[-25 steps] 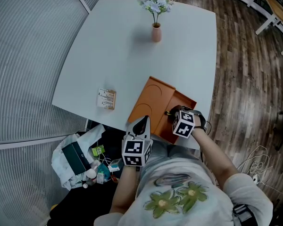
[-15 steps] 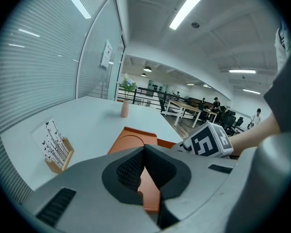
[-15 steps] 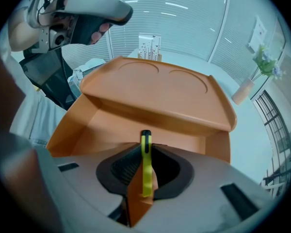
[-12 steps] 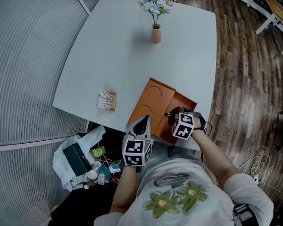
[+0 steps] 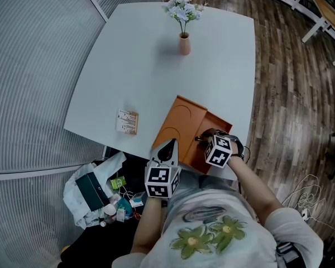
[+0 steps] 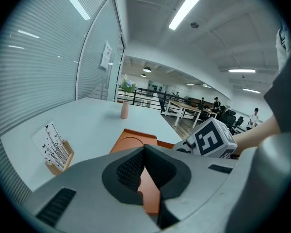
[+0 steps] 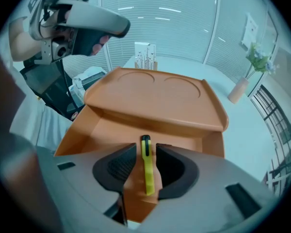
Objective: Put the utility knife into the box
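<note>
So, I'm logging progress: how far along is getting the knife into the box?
Done: the slim yellow utility knife lies inside the open orange cardboard box. In hand: the right gripper has just been opening its jaws, knife between them, unpressed. Remaining: lift the gripper away.

Head view: utility knife [image 7: 147, 176] hidden under right tool [image 7: 145, 149]; box [image 5: 181, 121] front wall covered; card holder [image 5: 126, 120] print illegible.

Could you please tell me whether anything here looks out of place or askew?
Nothing stands out. The utility knife lies in the open box, between the right gripper's jaws, which have just been opening; the vase stands upright.
</note>
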Demonstrator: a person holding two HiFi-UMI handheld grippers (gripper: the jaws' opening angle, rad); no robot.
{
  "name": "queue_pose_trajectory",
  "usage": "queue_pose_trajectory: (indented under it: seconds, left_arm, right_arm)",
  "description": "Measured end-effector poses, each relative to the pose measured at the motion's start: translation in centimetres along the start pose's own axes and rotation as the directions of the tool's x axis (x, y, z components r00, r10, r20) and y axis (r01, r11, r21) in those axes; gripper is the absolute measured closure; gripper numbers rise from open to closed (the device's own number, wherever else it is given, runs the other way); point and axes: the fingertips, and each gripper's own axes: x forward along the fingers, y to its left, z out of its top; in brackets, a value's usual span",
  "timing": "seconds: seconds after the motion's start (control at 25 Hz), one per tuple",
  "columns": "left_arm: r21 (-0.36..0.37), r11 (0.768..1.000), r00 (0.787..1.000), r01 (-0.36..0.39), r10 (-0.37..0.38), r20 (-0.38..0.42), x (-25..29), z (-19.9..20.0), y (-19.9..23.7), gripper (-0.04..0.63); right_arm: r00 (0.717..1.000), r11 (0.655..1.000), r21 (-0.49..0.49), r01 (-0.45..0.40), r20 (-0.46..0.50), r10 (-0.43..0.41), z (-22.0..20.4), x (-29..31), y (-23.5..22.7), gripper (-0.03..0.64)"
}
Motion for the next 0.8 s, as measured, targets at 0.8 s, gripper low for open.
queue_pose_trajectory:
  seconds: [0.8]
  left_arm:
    - [0.03, 0.999, 0.998, 0.011, -0.012, 0.065, -1.0, 3.1, -1.8, 0.594]
  right_arm:
    - [0.923, 0.975, 0.207, 0.083, 0.352, -0.154, 5.7, -11.7, -1.4, 0.505]
